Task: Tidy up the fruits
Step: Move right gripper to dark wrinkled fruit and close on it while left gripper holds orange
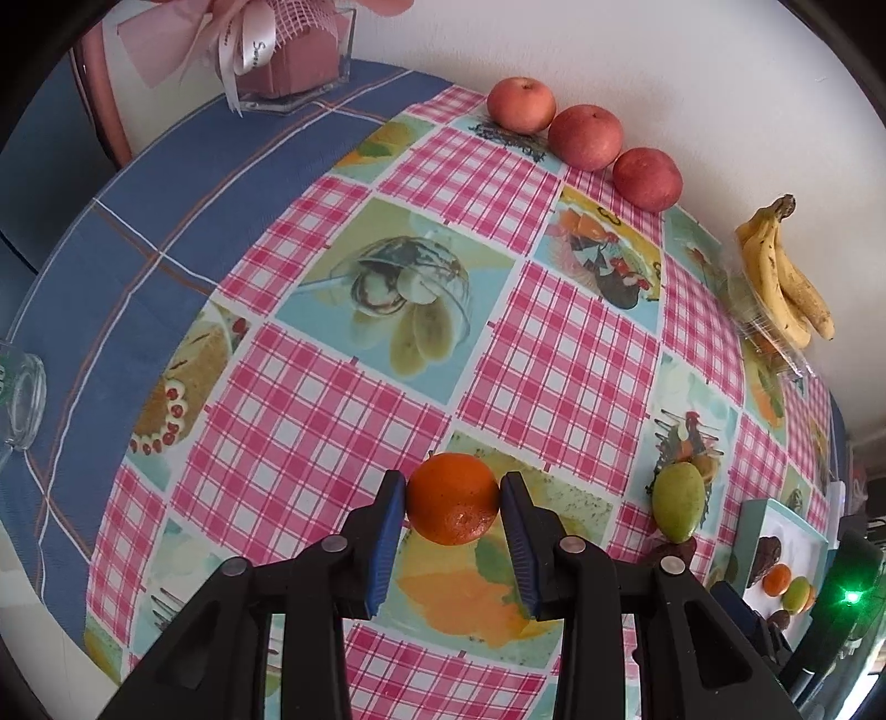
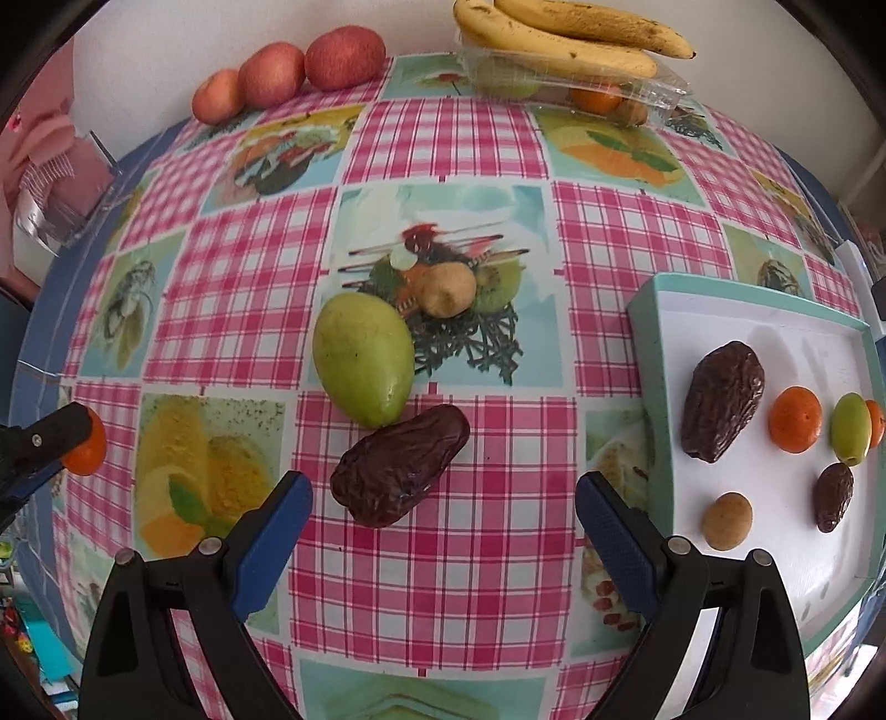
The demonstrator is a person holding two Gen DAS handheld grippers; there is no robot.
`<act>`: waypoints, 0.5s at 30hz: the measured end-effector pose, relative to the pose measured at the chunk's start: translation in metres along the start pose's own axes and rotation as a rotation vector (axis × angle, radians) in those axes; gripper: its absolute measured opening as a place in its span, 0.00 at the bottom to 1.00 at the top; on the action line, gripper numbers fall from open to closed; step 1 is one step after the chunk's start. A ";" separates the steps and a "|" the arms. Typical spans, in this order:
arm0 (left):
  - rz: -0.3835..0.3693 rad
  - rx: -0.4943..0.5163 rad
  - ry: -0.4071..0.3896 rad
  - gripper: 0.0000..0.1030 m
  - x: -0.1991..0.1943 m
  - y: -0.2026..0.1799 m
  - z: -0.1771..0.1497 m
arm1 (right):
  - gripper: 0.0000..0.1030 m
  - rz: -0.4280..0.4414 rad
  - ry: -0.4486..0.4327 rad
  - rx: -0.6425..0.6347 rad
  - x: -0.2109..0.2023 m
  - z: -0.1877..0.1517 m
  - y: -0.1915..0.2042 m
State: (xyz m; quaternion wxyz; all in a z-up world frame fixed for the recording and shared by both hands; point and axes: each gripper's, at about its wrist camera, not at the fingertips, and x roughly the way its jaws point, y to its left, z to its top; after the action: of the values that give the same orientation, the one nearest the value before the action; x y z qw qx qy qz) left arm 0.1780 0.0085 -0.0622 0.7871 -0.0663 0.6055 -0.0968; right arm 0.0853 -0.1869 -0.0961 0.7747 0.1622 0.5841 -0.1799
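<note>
My left gripper (image 1: 453,490) is shut on a small orange (image 1: 451,515) above the chequered tablecloth; the orange (image 2: 86,443) also shows at the far left of the right wrist view. To its right lie a green oval fruit (image 1: 678,501) and a dark date (image 1: 673,551). My right gripper (image 2: 443,490) is open just short of that date (image 2: 398,471), which touches the green fruit (image 2: 362,357). A white tray with a teal rim (image 2: 648,343) at the right holds a large date (image 2: 722,407), an orange (image 2: 794,418), a green fruit (image 2: 849,426), a small date (image 2: 834,495) and a tan round fruit (image 2: 727,520).
Three red apples (image 1: 585,137) line the wall at the back. Bananas (image 2: 570,39) rest on a clear plastic box (image 2: 659,91) with fruit inside. A glass vase with pink ribbon (image 1: 288,55) stands at the back left, a glass jar (image 1: 19,399) near the left edge.
</note>
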 end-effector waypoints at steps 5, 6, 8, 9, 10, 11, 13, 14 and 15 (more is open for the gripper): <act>-0.012 -0.006 0.005 0.37 0.000 0.001 0.000 | 0.93 -0.032 0.018 0.004 0.010 -0.002 0.002; -0.013 -0.008 0.005 0.36 0.000 0.002 0.000 | 0.93 -0.037 0.025 0.003 0.013 -0.003 0.003; -0.014 -0.009 0.007 0.36 0.000 0.001 0.000 | 0.96 -0.044 0.027 0.004 0.018 -0.003 0.006; -0.015 -0.009 0.009 0.36 0.001 0.001 0.000 | 0.96 -0.044 0.028 0.011 0.019 -0.003 0.006; -0.016 -0.009 0.011 0.36 0.001 0.001 0.000 | 0.96 -0.044 0.024 0.016 0.020 -0.003 0.006; -0.016 -0.008 0.014 0.37 0.002 0.001 0.000 | 0.96 -0.045 0.019 0.023 0.020 -0.003 0.006; -0.015 -0.006 0.018 0.36 0.003 0.000 0.000 | 0.98 -0.048 0.011 0.041 0.022 -0.004 0.004; -0.014 -0.005 0.020 0.36 0.004 0.000 0.000 | 0.99 -0.050 0.009 0.050 0.023 -0.004 0.005; -0.013 -0.005 0.022 0.36 0.005 0.000 -0.001 | 1.00 -0.051 0.007 0.054 0.023 -0.005 0.003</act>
State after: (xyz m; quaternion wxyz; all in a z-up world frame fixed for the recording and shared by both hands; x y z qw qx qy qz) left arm 0.1787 0.0073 -0.0672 0.7796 -0.0710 0.6139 -0.1011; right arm 0.0878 -0.1838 -0.1192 0.7633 0.1688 0.5855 -0.2147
